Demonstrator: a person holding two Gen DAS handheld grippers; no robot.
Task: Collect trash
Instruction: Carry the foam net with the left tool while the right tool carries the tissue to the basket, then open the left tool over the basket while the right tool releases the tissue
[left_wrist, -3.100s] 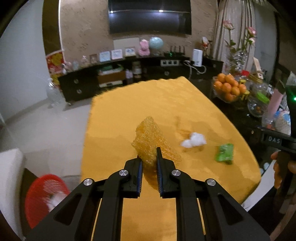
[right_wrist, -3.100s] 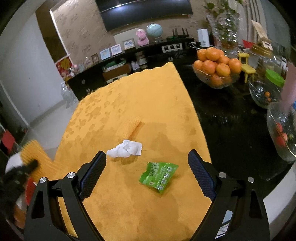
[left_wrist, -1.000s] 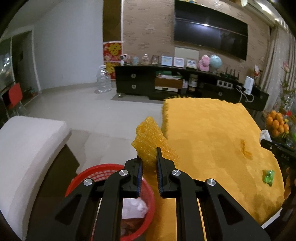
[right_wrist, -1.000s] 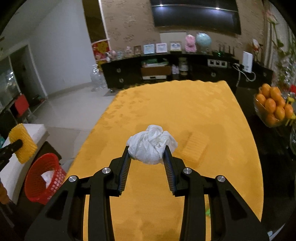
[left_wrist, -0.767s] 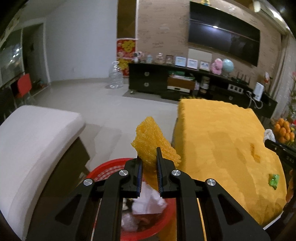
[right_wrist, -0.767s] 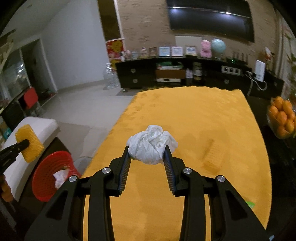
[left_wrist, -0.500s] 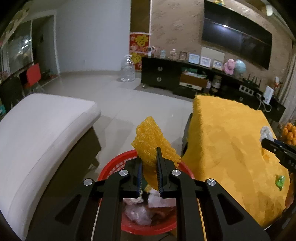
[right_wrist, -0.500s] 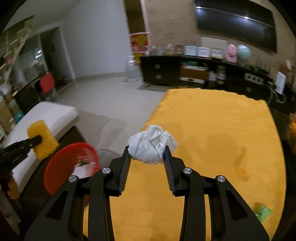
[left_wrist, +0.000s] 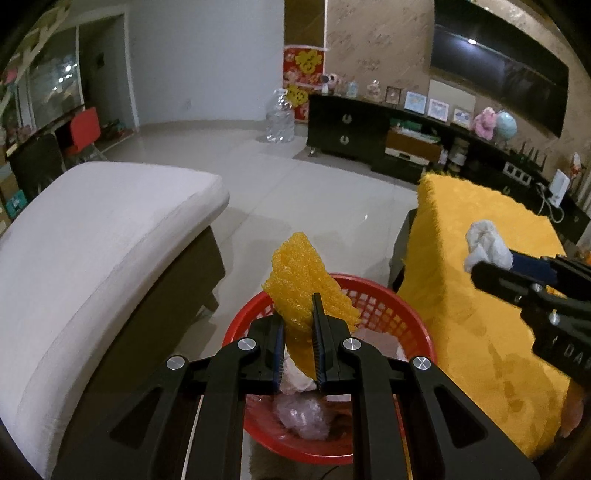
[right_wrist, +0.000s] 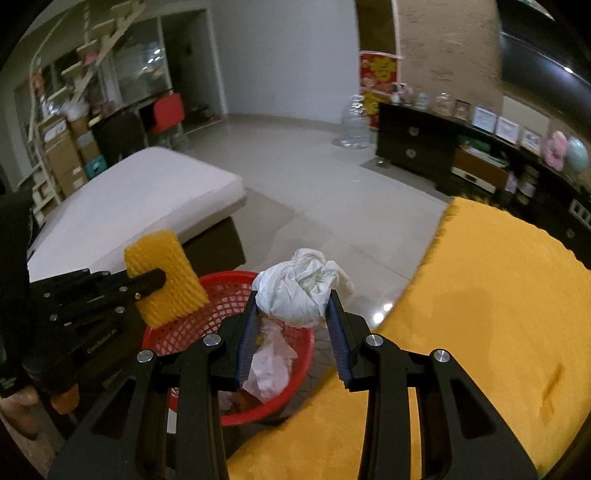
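Tongs over red basket, tiled floor

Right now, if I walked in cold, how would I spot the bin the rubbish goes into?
Find the table under the orange cloth and the long white bench beside it. On the floor between them sits the red basket, round, with mesh walls. It is the only red container there, and crumpled paper and plastic already lie inside.
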